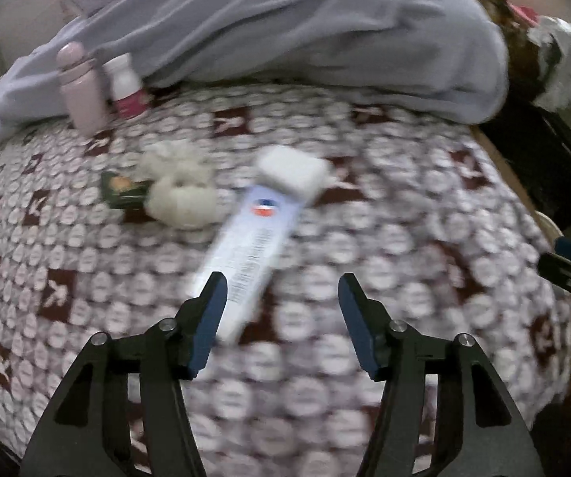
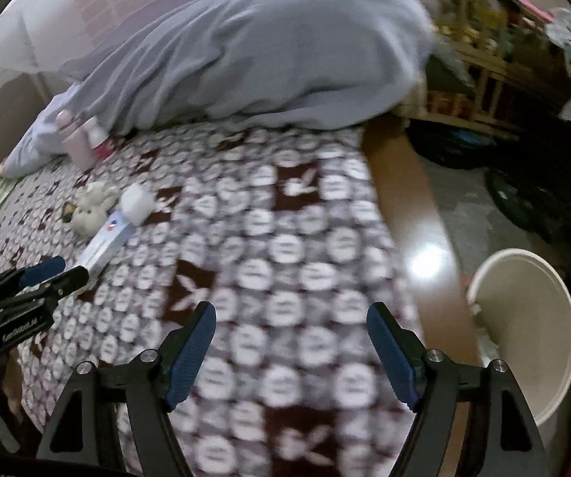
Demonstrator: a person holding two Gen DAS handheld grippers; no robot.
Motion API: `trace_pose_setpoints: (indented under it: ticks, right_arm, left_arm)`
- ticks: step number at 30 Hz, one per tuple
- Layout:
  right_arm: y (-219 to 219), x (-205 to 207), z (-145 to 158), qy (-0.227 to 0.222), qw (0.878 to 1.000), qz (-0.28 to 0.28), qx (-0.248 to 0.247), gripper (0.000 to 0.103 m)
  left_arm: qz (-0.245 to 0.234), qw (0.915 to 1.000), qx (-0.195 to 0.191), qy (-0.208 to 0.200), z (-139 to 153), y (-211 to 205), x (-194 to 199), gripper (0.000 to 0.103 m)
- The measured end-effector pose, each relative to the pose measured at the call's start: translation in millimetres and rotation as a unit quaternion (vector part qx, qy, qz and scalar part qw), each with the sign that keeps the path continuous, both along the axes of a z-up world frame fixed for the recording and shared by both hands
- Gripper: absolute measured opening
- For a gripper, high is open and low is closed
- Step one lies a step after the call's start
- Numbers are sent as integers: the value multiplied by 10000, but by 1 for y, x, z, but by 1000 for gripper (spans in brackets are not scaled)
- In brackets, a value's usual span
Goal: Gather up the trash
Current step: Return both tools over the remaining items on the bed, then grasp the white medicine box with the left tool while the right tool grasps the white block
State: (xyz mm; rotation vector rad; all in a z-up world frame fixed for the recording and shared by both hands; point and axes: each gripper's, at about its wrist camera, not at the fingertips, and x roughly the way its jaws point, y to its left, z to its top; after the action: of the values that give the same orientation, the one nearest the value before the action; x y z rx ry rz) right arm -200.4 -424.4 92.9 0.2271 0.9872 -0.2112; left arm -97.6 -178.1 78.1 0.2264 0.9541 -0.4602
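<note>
On the maroon-and-white patterned blanket (image 1: pixel 404 214) lies a long pale blue and white carton (image 1: pixel 245 254) (image 2: pixel 106 244). A small white box (image 1: pixel 291 171) (image 2: pixel 138 200) rests at its far end. Left of them are crumpled white tissues (image 1: pixel 178 192) (image 2: pixel 90 208) and a small green packet (image 1: pixel 122 189). My left gripper (image 1: pixel 281 282) (image 2: pixel 67 270) stands open just above the carton's near end, with nothing pressed between its pads. My right gripper (image 2: pixel 291 310) (image 1: pixel 568 258) hangs open over bare blanket, nearer the bed's edge.
A pink bottle (image 1: pixel 78 87) and a white bottle with a pink label (image 1: pixel 126 87) stand against a grey duvet (image 1: pixel 305 31). Right of the bed's wooden side rail (image 2: pixel 412 214), a white bin (image 2: pixel 524 334) stands on the floor. Cluttered shelves (image 2: pixel 484 59) are beyond.
</note>
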Motion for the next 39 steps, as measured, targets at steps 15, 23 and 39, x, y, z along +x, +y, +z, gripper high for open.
trace_pose_setpoints:
  ticks: [15,23,39]
  right_arm:
    - [40,88,-18,130,9976,666,156,77]
    - [74,150,-33,77,9924,1213,189,77]
    - [104,156,-29,-67,9886,1494,161,34]
  left_arm:
    - [-180,9981,344,488,-51,-6,55,51]
    - [225,9985,145,473,-21,43,32,47]
    - [507,9970,-239,526,-14,48,12,47]
